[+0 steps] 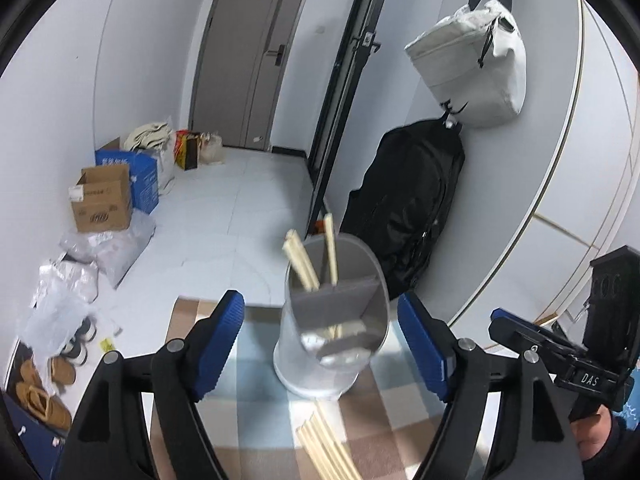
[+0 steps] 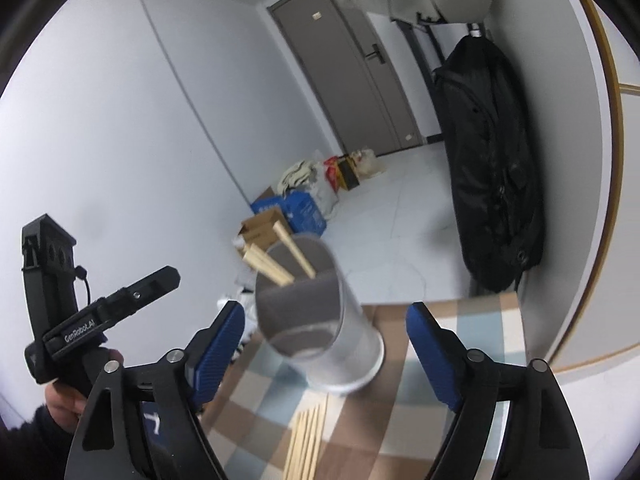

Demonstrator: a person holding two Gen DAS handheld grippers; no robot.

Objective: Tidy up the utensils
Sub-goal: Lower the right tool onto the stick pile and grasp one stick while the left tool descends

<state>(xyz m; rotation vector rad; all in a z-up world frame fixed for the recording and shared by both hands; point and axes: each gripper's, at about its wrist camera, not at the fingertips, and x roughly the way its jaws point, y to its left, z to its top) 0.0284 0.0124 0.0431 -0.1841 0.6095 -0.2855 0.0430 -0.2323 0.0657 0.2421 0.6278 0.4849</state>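
White walls enclose a pale tiled floor (image 1: pixel 208 208) leading to a grey door (image 1: pixel 248 56) — cardboard boxes (image 1: pixel 105 204), bags and slippers (image 1: pixel 44 392) along the left wall, a black coat (image 2: pixel 488 160) and white bag (image 1: pixel 472 68) hanging right.

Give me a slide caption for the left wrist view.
Open left gripper faces a grey divided holder with chopsticks inside; more loose chopsticks lie on the checked cloth.

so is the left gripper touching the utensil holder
Apart. The left wrist view shows the left gripper open, checked tablecloth visible between each blue pad and the grey utensil holder.
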